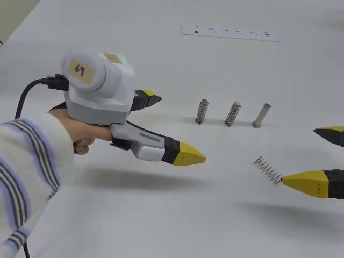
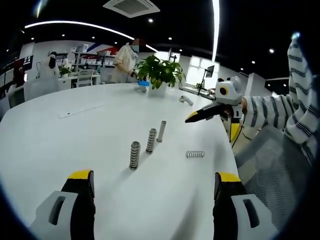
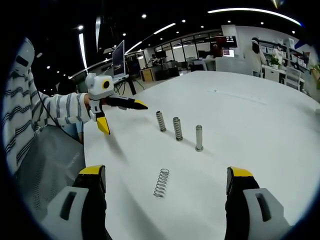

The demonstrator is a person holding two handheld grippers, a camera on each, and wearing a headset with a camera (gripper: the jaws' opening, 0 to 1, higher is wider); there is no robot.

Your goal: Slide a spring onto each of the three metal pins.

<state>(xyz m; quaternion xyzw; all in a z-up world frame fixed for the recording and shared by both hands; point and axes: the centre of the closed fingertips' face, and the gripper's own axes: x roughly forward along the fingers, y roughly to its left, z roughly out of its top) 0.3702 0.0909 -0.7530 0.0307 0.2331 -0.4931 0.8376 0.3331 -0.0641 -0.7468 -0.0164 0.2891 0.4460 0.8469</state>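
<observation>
Two of three done: the end sprung pin (image 1: 201,111) and the middle sprung pin (image 1: 233,113) carry springs. The bare pin (image 1: 261,115) stands last in the row, near them.

The loose spring (image 1: 267,169) lies flat on the surface (image 1: 161,215), just beside the lower tip of the right gripper (image 1: 316,159); can't tell if they touch. The right gripper's jaws are wide open, holding nothing. In the right gripper view the spring sits ahead between them, nearer one jaw. The left gripper (image 1: 168,127) hovers off to the side, jaws also spread wide and empty.

Risks, my read:
- **Pickup:** the spring is round and lying flat, so an off-centre pinch could roll it away or squirt it out. A hard squeeze may crush the coils.
- **Placing:** bringing it in tilted could snag the bare pin's top, tip that pin, or bump the middle sprung pin beside it.
</observation>
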